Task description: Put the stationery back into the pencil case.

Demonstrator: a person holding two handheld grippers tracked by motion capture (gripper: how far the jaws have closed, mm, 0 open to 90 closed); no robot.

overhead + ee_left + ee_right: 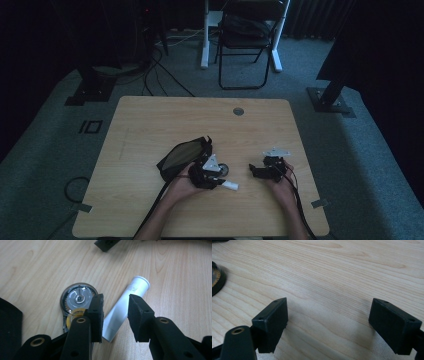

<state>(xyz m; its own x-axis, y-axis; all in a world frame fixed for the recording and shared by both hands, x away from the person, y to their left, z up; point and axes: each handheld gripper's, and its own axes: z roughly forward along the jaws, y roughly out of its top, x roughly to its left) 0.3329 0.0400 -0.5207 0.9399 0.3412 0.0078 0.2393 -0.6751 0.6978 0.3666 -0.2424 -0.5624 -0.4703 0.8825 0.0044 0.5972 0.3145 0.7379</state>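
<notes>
White plastic is what the left claw is after — a small white tube lying flat on the wooden worktop. The step in hand looks like the reach-down to pick it up. The jaws stand partly open, one on each side of the tube's flat lower end, and they do not seem to press on it, so nothing is held. The tube lies slanted, its round cap end pointing away from the claw. A round tin with a see-through lid sits just beside the tube, right behind one jaw. Next, I think, the claw must sink a little more and squeeze shut on the tube — without bumping that tin. The right claw waits wide open over bare wood, holding nothing. A black pouch lies near the left hand.
</notes>
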